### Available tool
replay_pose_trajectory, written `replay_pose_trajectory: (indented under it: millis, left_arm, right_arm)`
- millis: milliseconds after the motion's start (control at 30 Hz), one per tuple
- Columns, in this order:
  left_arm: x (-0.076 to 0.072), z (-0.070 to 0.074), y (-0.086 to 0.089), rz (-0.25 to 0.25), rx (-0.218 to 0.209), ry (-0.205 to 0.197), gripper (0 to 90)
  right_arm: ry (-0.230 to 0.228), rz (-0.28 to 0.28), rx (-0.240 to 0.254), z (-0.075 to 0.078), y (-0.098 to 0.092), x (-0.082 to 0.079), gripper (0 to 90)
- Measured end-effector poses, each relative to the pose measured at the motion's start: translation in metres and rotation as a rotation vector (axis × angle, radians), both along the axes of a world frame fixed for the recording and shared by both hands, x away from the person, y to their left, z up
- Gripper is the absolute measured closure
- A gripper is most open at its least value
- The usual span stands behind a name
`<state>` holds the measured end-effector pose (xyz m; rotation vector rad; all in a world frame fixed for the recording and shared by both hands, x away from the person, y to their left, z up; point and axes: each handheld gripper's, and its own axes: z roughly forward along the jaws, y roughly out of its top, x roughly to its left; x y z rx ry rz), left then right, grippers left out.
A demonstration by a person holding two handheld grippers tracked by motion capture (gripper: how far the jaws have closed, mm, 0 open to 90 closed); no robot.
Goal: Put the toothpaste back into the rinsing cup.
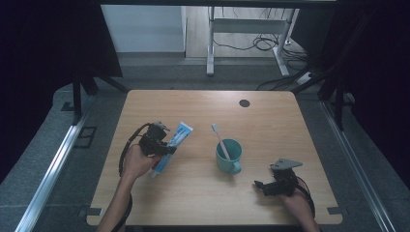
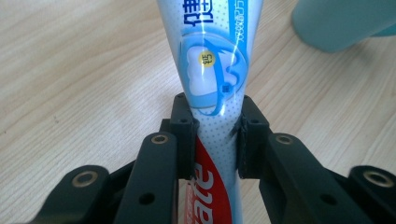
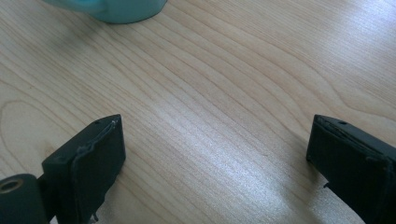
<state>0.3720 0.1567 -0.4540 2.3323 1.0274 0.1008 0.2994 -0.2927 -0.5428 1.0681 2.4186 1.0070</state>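
- The left hand-held gripper [image 2: 215, 140] is clenched on a toothpaste tube [image 2: 212, 70], its pads squeezing the narrow middle of the tube between the red band and the blue-and-white print.
- In the high view the same left hand-held gripper [image 1: 162, 143] holds the toothpaste tube [image 1: 173, 140] to the left of the cup [image 1: 228, 155], the tube slanting with its flat end up and toward the cup.
- Risk one: the tube is soft and slick, so it may pivot or slide between the pads if the hand swings fast, and then drop onto the counter [image 1: 193, 193].
- Risk two: a harder squeeze could push paste toward the cap end, which I cannot see well here.
- Risk three: the cup already carries a toothbrush [image 1: 220, 140] leaning against its rim; a tube brought in from the left could knock the brush out or tip the cup.
- The right hand-held gripper [image 3: 215, 154] is released, jaws wide apart with bare counter [image 3: 210, 93] between them, resting to the right of the cup [image 3: 116, 9].
- In the high view that right hand-held gripper [image 1: 263, 186] sits near the cup's handle, so a stray nudge from it could shift the cup just as the tube arrives.
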Motion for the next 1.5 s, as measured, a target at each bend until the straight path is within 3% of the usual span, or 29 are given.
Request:
replay_pose_trajectory:
  millis: [367,667,1167,1500]
  left_arm:
    - [-0.019,0.012,-0.004,-0.014,-0.102,-0.095,72.8]
    - [-0.032,0.019,-0.005,-0.032,-0.156,-0.156,72.8]
    - [-0.043,0.03,-0.016,-0.061,-0.249,-0.21,72.8]
    - [-0.047,0.036,-0.028,-0.081,-0.289,-0.232,72.8]
  right_arm:
    - [0.001,0.0,0.001,0.0,0.0,0.0,4.3]
    - [0.002,-0.001,0.001,0.0,0.0,0.0,4.4]
    - [-0.001,0.001,-0.001,0.0,0.0,0.0,4.4]
    - [0.0,0.0,0.001,0.0,0.0,0.0,4.4]
